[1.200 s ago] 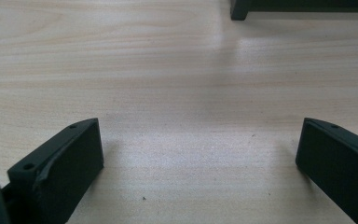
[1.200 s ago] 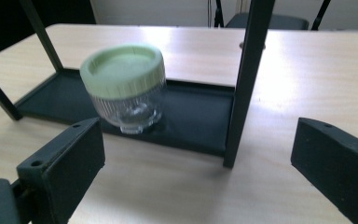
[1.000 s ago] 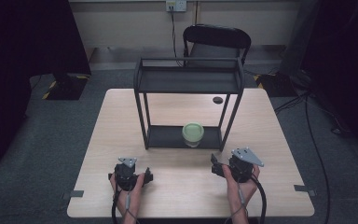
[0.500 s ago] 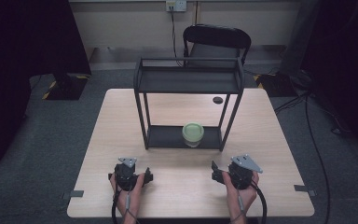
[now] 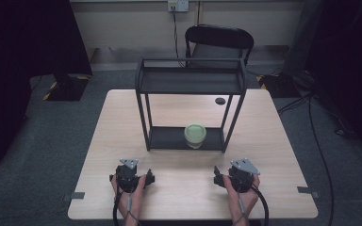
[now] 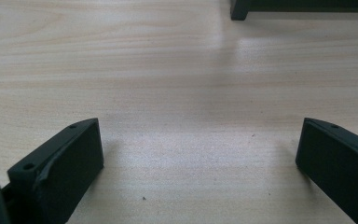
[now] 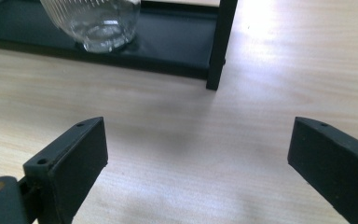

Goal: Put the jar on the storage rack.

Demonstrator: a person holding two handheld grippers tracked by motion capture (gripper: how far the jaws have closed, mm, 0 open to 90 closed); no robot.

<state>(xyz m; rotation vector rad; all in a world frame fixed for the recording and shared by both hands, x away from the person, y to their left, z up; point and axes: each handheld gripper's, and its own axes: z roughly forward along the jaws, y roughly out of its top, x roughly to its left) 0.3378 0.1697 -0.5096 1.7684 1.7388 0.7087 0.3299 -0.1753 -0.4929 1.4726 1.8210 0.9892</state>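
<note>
1. While both hands rest on the near edge of the pale wooden table (image 5: 122, 122), the left gripper (image 5: 131, 175) and right gripper (image 5: 238, 175) lie low with jaws spread wide, gripping nothing; this looks like a ready pose.
2. A ribbed clear glass jar with a pale green lid (image 5: 195, 135) stands on the bottom tray of the black metal two-tier shelf (image 5: 191, 82), probably as the thing to fetch.
3. It sits beyond both grippers, nearer the right one, just behind the shelf's front post (image 7: 220, 46).
</note>
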